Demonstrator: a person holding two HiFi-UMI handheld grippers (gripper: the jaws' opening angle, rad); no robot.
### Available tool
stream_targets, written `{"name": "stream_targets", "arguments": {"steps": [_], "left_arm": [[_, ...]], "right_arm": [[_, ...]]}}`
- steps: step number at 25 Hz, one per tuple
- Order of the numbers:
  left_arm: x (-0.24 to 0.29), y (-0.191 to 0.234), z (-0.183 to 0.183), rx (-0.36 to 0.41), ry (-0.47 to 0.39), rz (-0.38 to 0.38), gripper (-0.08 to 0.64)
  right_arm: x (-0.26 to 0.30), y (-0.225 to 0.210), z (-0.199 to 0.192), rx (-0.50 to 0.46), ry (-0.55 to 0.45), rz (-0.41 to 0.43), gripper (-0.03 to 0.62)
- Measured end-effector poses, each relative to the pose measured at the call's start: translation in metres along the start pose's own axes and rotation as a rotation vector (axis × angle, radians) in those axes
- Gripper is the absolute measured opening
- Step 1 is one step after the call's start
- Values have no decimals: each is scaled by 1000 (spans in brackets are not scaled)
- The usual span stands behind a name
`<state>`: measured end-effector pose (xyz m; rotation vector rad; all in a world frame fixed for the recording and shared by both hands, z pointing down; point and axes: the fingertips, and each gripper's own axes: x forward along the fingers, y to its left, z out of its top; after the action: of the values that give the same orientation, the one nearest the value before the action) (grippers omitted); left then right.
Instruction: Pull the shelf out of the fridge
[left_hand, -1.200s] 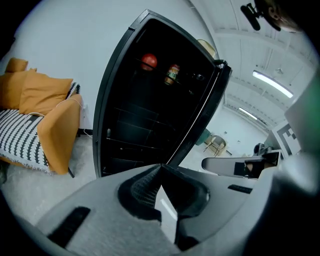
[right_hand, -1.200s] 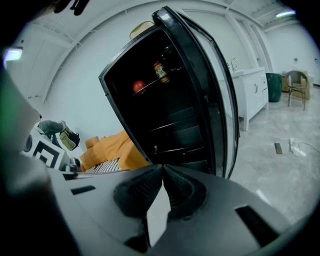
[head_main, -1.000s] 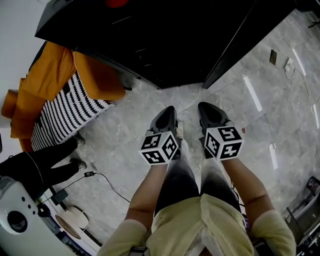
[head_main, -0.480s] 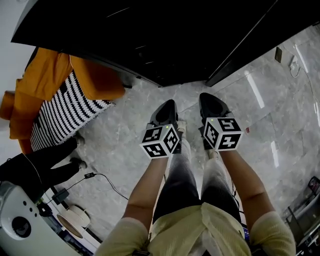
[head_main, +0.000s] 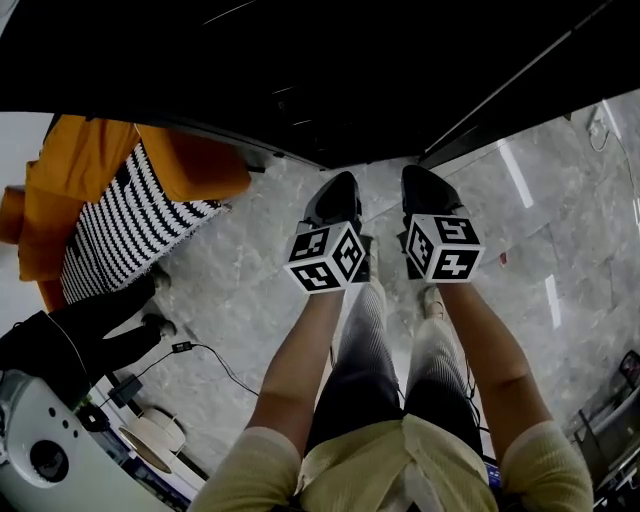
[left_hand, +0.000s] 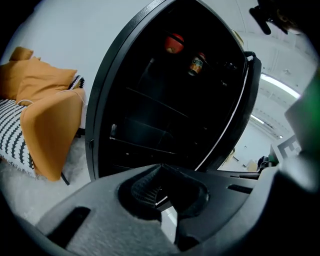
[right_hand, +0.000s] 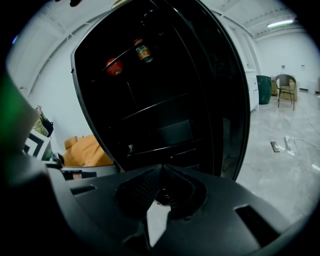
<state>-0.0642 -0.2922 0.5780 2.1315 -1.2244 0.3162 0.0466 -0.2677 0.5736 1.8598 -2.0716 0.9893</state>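
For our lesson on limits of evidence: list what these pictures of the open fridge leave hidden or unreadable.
Head view: the fridge interior is solid black; no shelf shows.
Left gripper view: shelves are faint lines in darkness; their supports cannot be told.
Left gripper view: print on the can is too small.
Right gripper view: the right gripper hides the fridge's bottom.

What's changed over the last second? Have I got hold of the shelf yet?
Not yet. The left gripper and right gripper both moved ahead toward the open fridge, which now fills more of the head view; their tips sit just short of its front. Nothing was taken hold of or let go. Unchanged: both jaws shut and empty, the shelf inside the fridge, the orange cloth in place.
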Motion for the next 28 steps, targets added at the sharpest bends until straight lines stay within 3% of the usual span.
{"name": "stream_targets", "arguments": {"steps": [5,28], "left_arm": [[16,8,2,87,0,14,23],[59,42,23,133,-16,28,24]], "right_arm": [[21,-3,-2,-67,-5,-7,31],[97,-10,25,126,-100,-19,32]]}}
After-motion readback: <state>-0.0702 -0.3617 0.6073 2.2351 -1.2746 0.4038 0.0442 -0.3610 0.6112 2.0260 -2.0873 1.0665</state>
